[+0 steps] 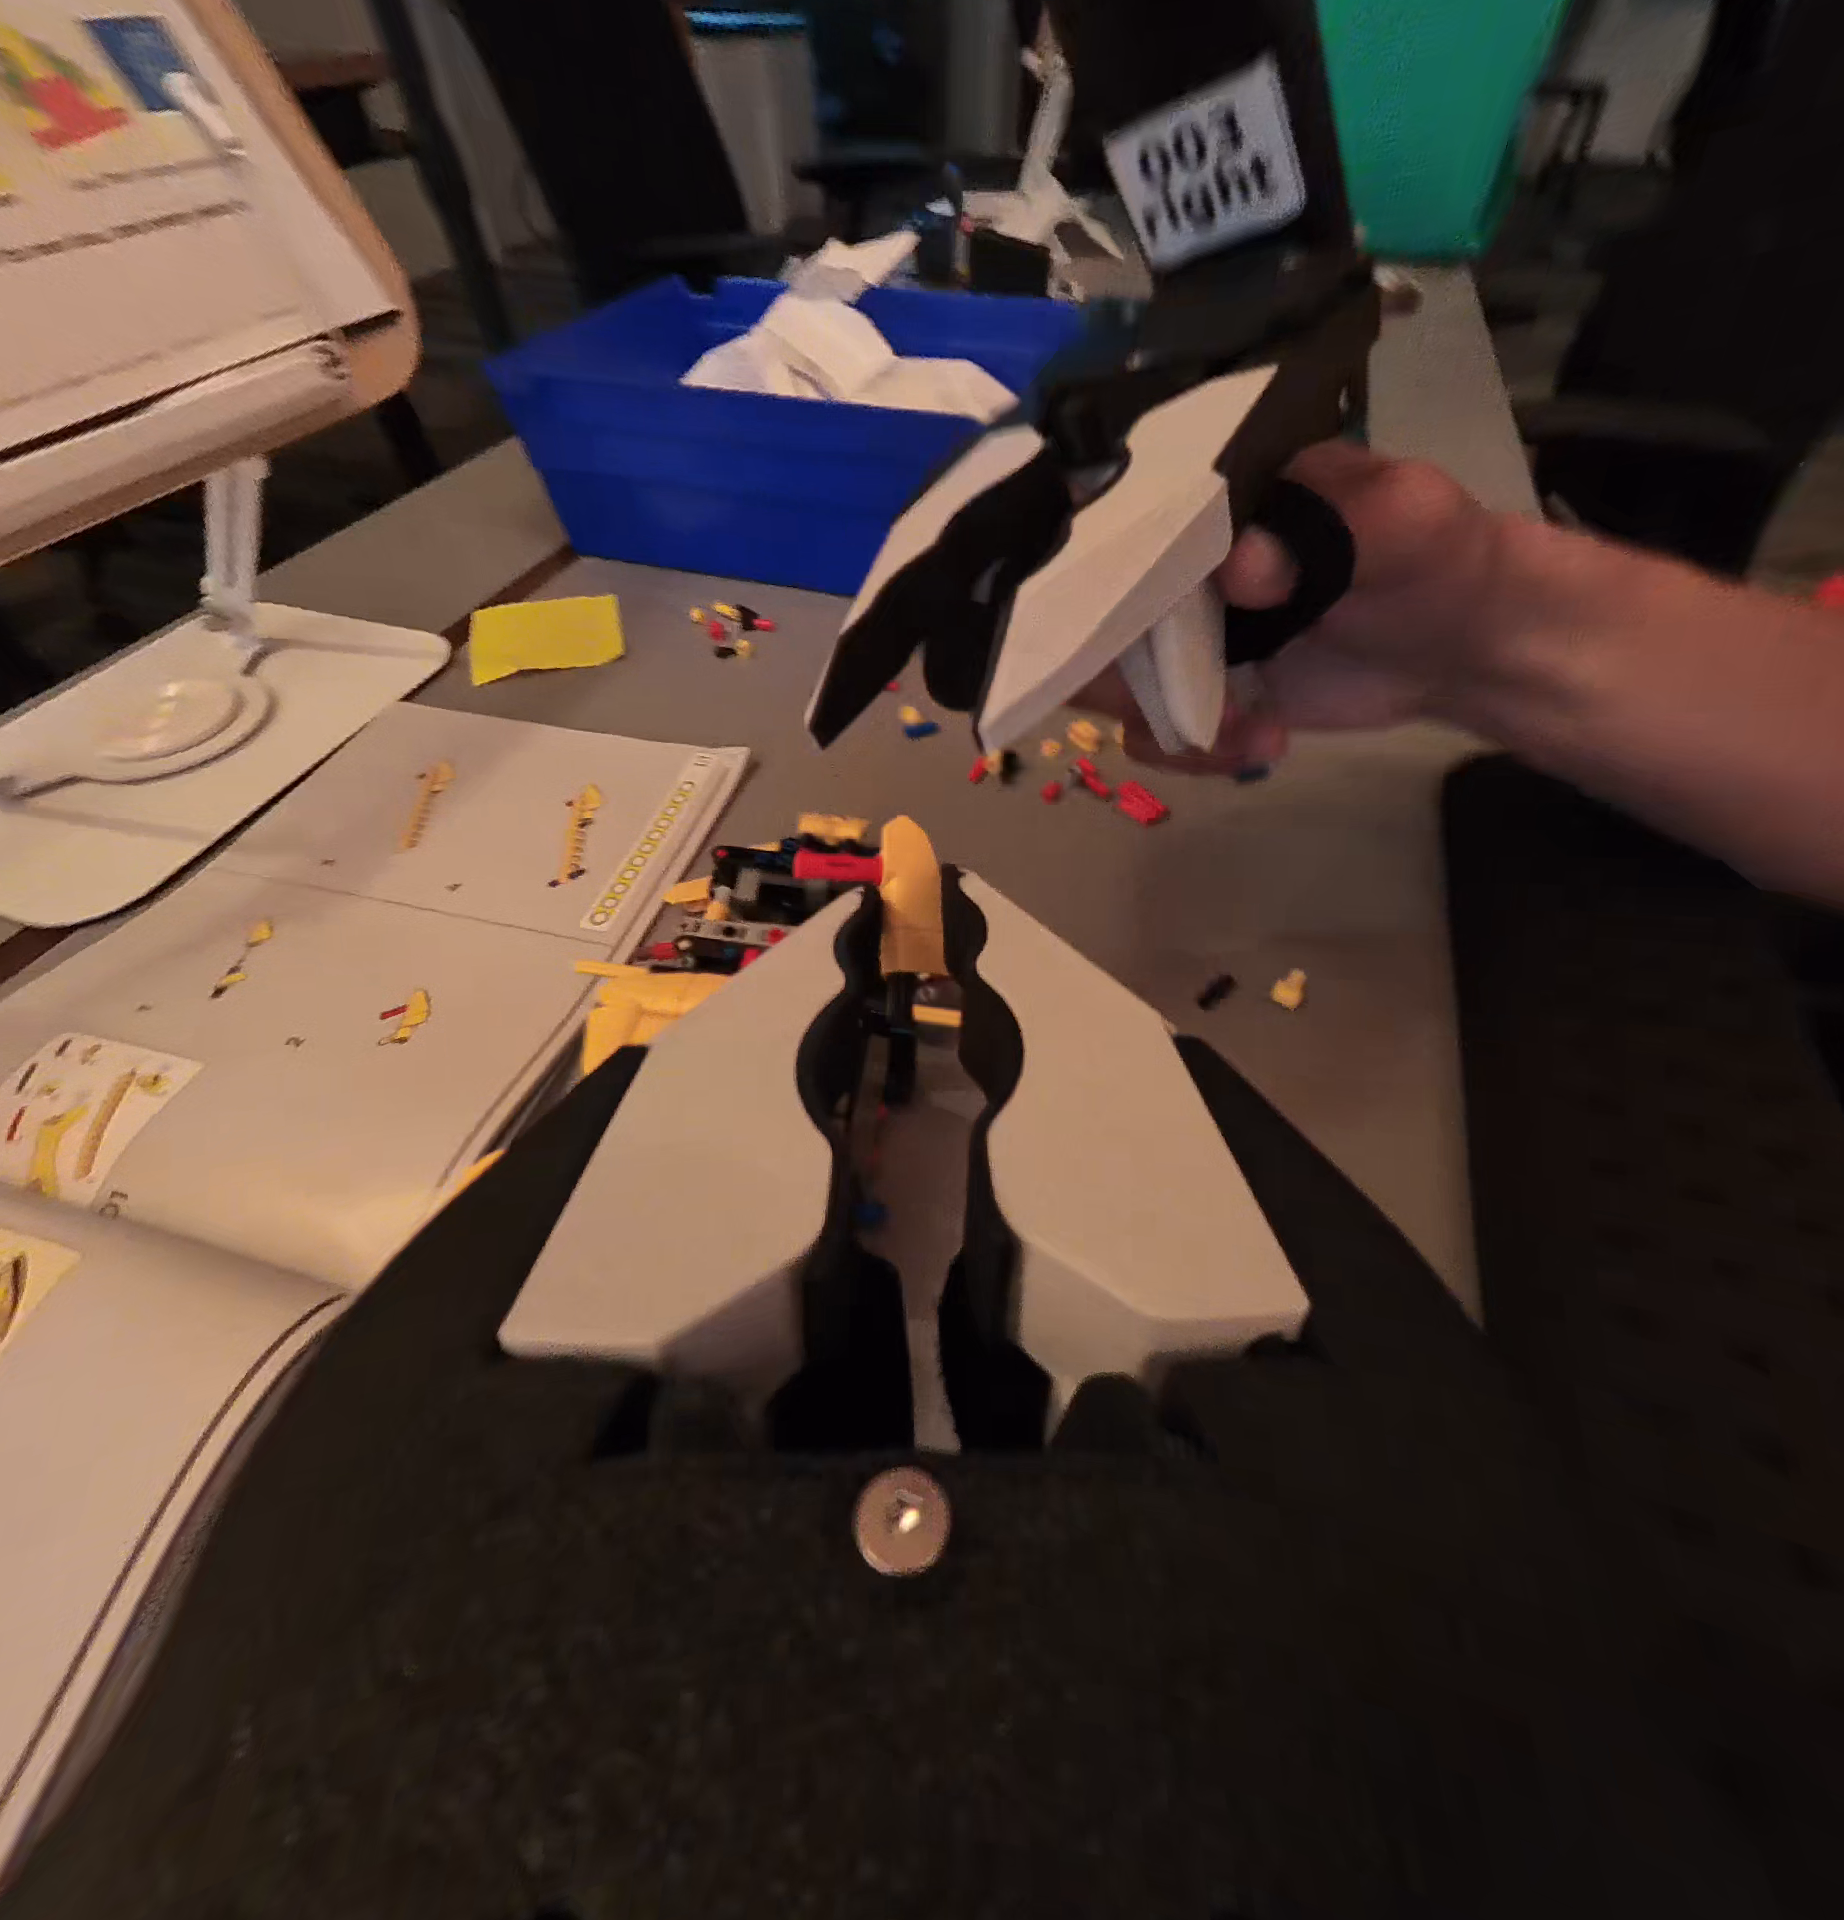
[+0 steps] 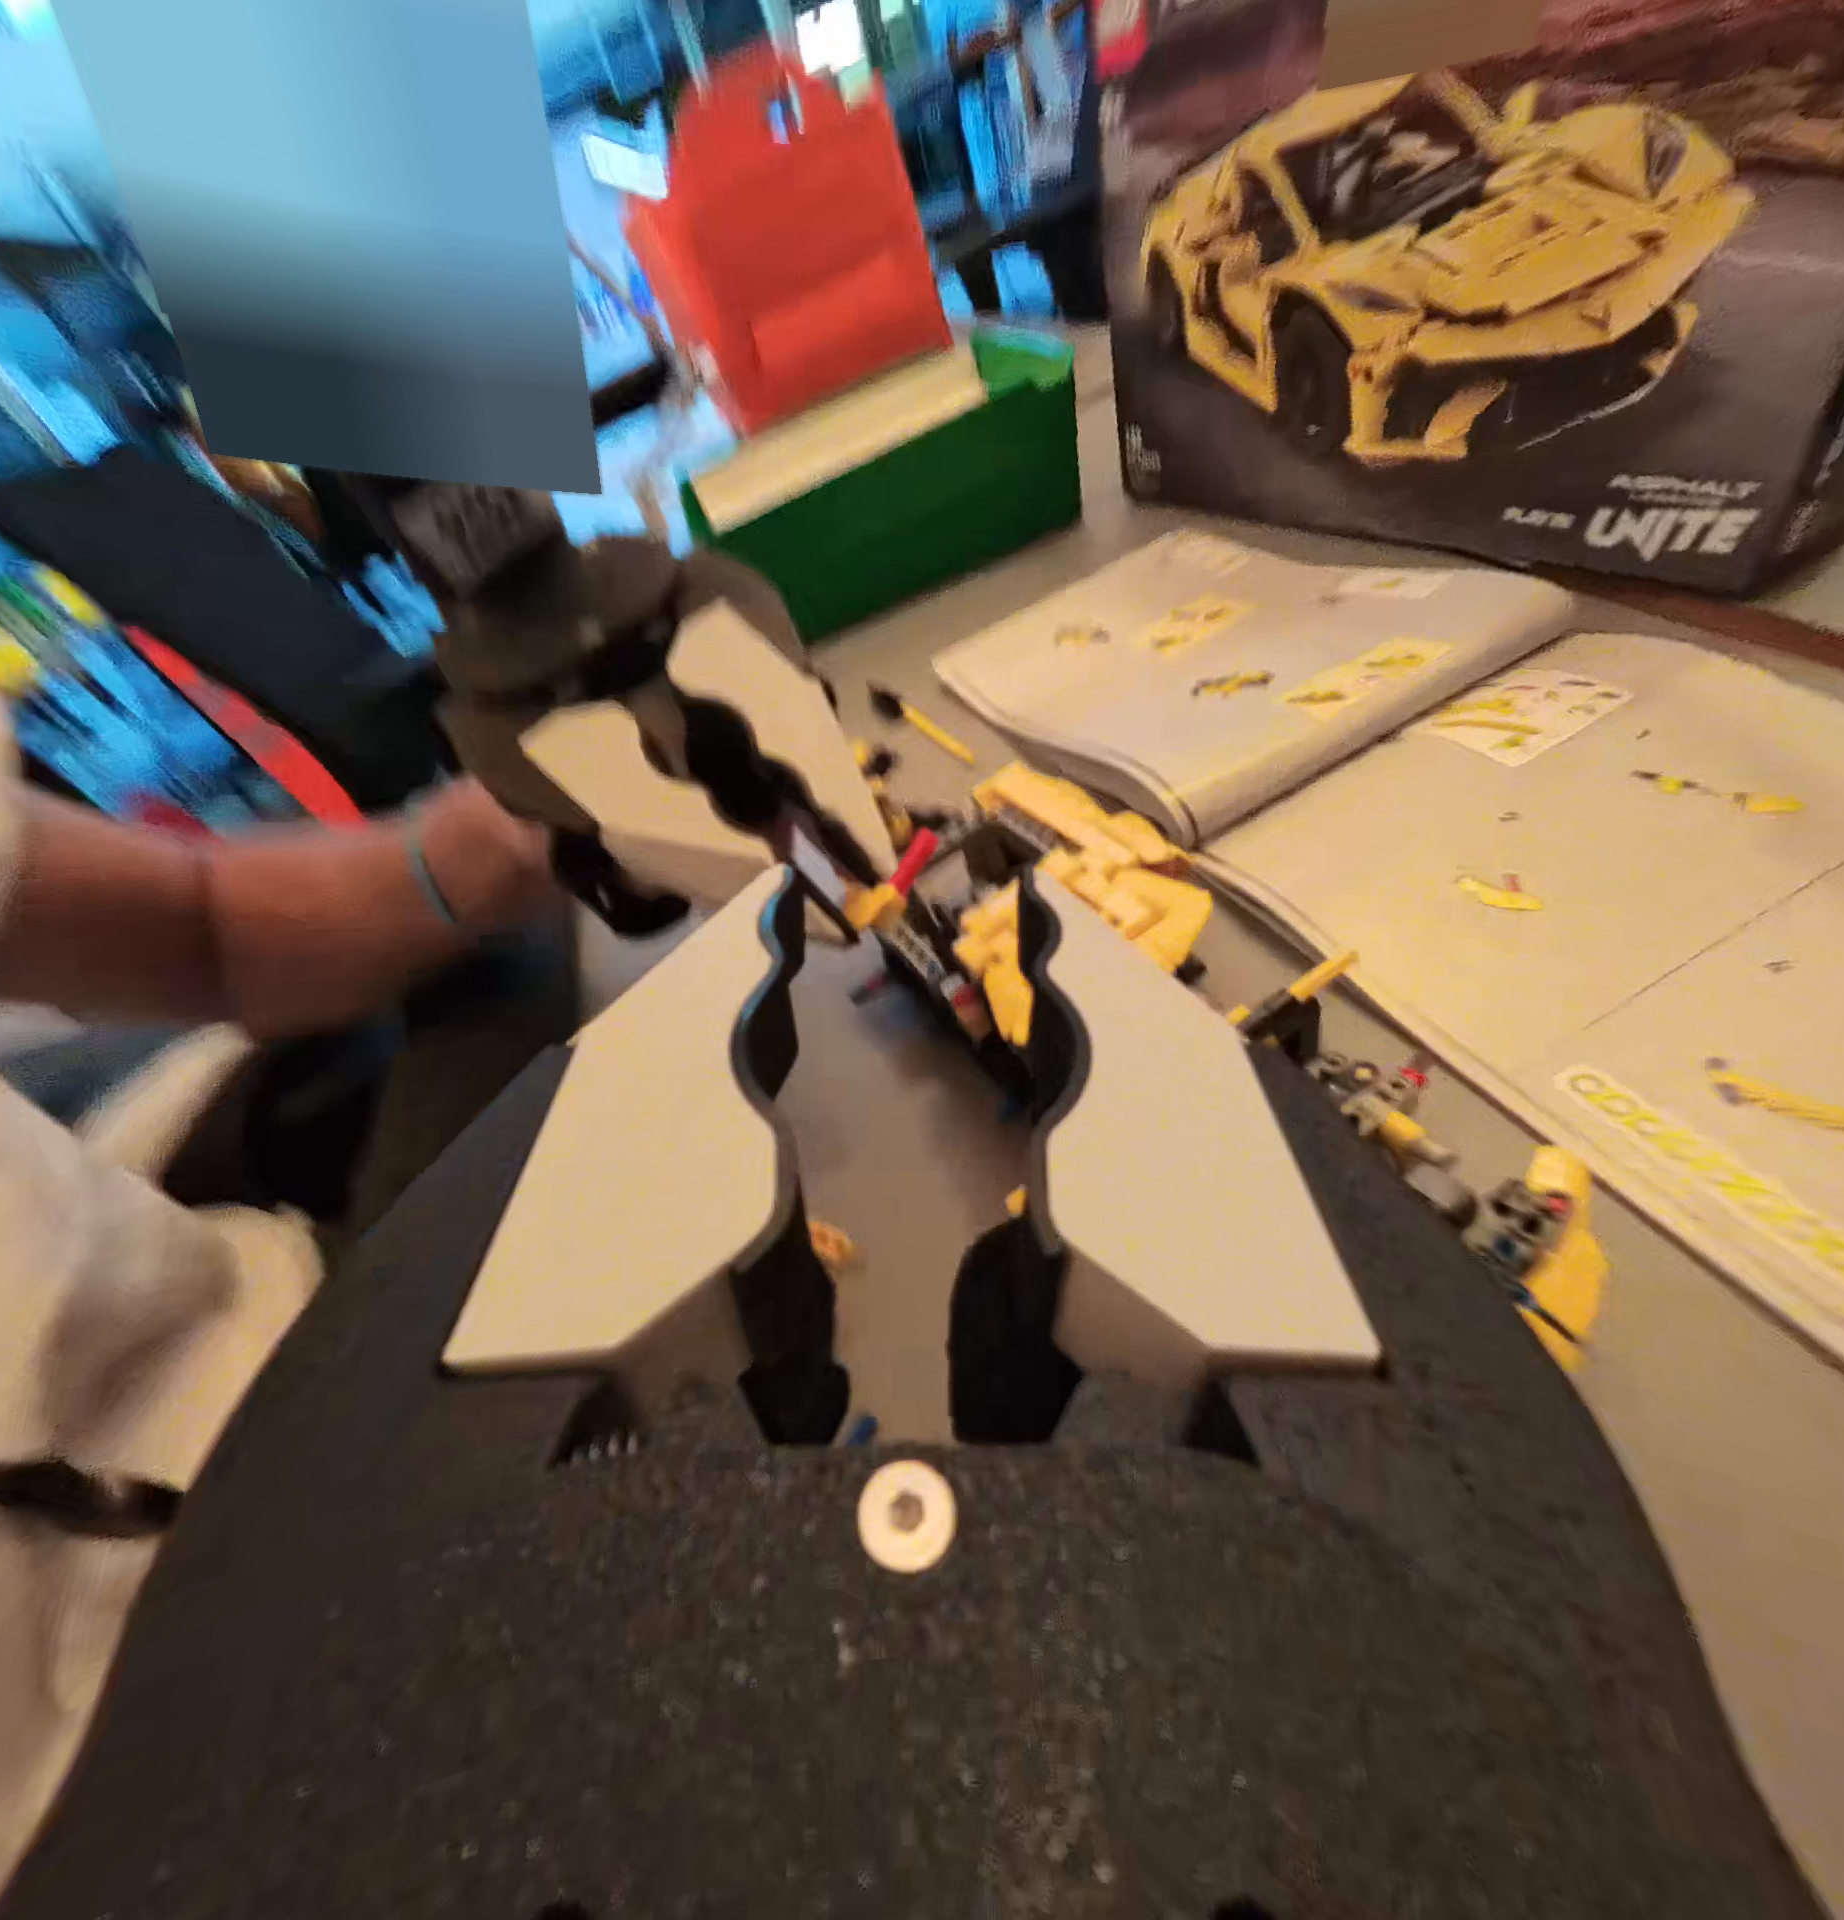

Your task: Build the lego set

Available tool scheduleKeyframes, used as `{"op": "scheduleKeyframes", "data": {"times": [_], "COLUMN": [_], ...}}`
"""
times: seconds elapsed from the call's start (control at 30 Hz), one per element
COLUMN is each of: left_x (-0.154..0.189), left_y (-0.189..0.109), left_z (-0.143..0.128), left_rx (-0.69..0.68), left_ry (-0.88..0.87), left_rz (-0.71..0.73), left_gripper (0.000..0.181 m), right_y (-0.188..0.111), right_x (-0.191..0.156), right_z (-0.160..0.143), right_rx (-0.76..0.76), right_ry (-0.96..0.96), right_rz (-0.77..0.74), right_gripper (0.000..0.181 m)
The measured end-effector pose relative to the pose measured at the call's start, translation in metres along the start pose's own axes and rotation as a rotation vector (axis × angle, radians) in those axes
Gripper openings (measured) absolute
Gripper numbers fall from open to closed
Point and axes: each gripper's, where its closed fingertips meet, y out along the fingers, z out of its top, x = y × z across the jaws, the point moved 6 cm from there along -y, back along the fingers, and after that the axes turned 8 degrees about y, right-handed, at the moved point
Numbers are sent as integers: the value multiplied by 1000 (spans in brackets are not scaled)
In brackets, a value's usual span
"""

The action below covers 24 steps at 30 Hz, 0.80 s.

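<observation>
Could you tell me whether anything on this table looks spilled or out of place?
Yes: small red, yellow and black lego pieces lie scattered loose across the bare table rather than in the blue bin, which holds crumpled white bags instead.

Glossy yellow plastic lego piece (image 1: 910, 896) between matt grey fingers (image 1: 731, 1122); left of them, an open matt paper instruction booklet (image 1: 305, 997).
</observation>
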Motion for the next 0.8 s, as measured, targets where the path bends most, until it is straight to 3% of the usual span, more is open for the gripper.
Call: {"op": "scheduleKeyframes", "data": {"times": [0.1, 0.3, 0.5, 0.57, 0.7, 0.8], "left_x": [-5, -4, -1, 4, 13, 15], "left_y": [-1, 2, 4, 5, 8, 12], "left_z": [-4, -12, -16, -16, -14, -19], "left_rx": [43, 1, -17, -28, -52, -94], "left_ry": [-49, 104, 138, 195, 298, 343], "left_rz": [63, 200, 193, 202, 227, 259], "left_gripper": [11, 11, 11, 11, 12, 15], "right_y": [6, 26, 27, 31, 32, 31], "right_x": [19, 16, 14, 15, 15, 19], "right_z": [-6, -31, -25, -30, -36, -38], "right_rx": [152, 14, 85, 53, 0, -20], "right_ry": [194, 276, 417, 455, 465, 481], "right_rz": [37, 109, 263, 271, 261, 232], "right_gripper": [37, 31, 29, 30, 7, 6]}}
